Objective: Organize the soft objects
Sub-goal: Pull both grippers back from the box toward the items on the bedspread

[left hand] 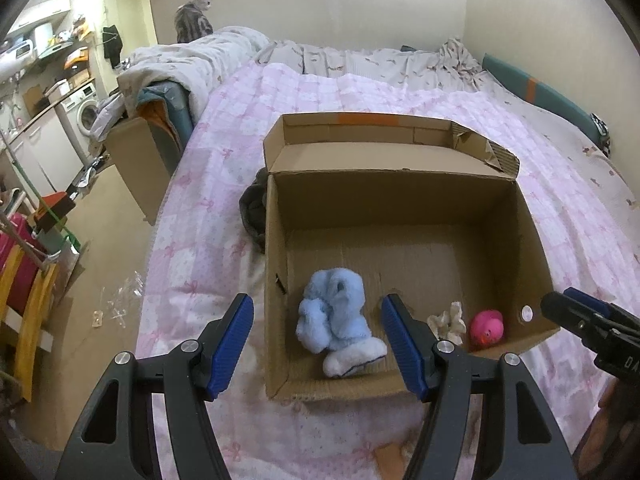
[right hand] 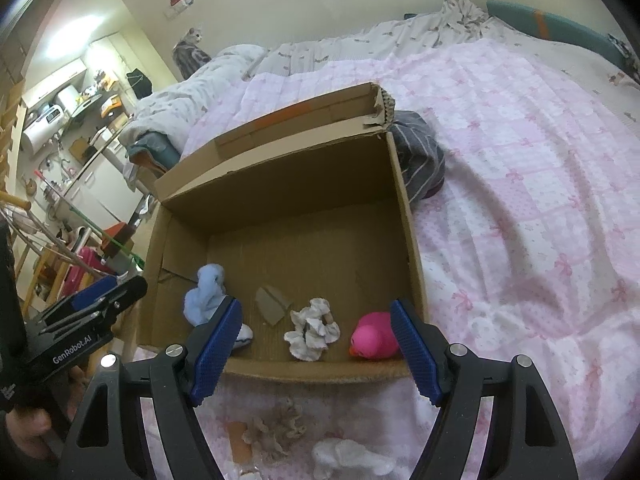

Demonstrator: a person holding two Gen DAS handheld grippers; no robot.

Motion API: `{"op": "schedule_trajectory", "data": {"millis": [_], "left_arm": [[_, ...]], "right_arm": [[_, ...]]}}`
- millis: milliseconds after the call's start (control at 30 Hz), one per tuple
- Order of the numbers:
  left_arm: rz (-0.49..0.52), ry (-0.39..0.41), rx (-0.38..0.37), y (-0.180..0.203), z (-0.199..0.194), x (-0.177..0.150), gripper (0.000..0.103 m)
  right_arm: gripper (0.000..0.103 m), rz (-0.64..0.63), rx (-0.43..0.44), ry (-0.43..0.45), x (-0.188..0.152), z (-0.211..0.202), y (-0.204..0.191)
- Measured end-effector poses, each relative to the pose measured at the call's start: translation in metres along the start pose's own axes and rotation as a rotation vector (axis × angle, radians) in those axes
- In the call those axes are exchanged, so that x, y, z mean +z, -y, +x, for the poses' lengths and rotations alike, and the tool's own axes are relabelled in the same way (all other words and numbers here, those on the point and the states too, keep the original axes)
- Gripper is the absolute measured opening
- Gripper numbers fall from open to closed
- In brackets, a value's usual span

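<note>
**Three soft things in the box, both claws spread above its near wall**

An open brown cardboard box sits on a bed covered by a pink patchwork quilt with bow prints. Its far flap stands folded back, torn at the right corner.

Inside, along the near wall, lie three items in a row. At the left is a fluffy light-blue and white sock-like bundle, crumpled, its white end towards the near wall. To its right sits a small cream-coloured crumpled fabric piece, and in the near right corner a bright pink rubber duck with an orange beak, just beside the right wall. A loose scrap of cardboard lies on the box floor between the blue bundle and the cream piece.

The left gripper hovers over the near left part of the box, released — its blue-padded fingers stand wide apart on either side of the blue bundle in view, holding nothing. The right gripper is likewise spread wide and empty above the near wall, framing the cream piece and the duck.

Outside the box, a dark grey striped cloth is bunched against its far right side. On the quilt near the camera lie a beige ruffled fabric piece and a white fluffy piece. A grey tabby cat sits at the far left end of the bed.
</note>
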State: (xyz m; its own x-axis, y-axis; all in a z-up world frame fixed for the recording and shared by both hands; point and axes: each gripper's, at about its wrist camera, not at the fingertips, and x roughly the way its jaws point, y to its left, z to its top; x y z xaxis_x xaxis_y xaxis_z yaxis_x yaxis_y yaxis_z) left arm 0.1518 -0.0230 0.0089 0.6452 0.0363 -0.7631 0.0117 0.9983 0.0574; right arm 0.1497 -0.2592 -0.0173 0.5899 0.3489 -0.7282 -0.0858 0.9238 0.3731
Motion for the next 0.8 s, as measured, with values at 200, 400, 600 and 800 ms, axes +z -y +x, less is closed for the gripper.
{"op": "schedule_trajectory", "data": {"millis": [200, 400, 600, 800], "left_arm": [[-0.014, 0.004, 0.006, -0.006, -0.012, -0.012, 0.063], [-0.025, 0.001, 0.019, -0.012, -0.024, -0.027, 0.063], [-0.044, -0.014, 0.024, -0.020, -0.033, -0.042, 0.064], [-0.053, -0.036, 0.023, -0.022, -0.040, -0.058, 0.064]], "right_arm": [[0.081, 0.017, -0.009, -0.003, -0.011, -0.009, 0.002], [0.081, 0.008, -0.023, -0.008, -0.025, -0.016, -0.002], [0.081, 0.000, -0.021, -0.010, -0.038, -0.025, -0.007], [0.081, 0.008, -0.011, -0.018, -0.048, -0.033, -0.011]]}}
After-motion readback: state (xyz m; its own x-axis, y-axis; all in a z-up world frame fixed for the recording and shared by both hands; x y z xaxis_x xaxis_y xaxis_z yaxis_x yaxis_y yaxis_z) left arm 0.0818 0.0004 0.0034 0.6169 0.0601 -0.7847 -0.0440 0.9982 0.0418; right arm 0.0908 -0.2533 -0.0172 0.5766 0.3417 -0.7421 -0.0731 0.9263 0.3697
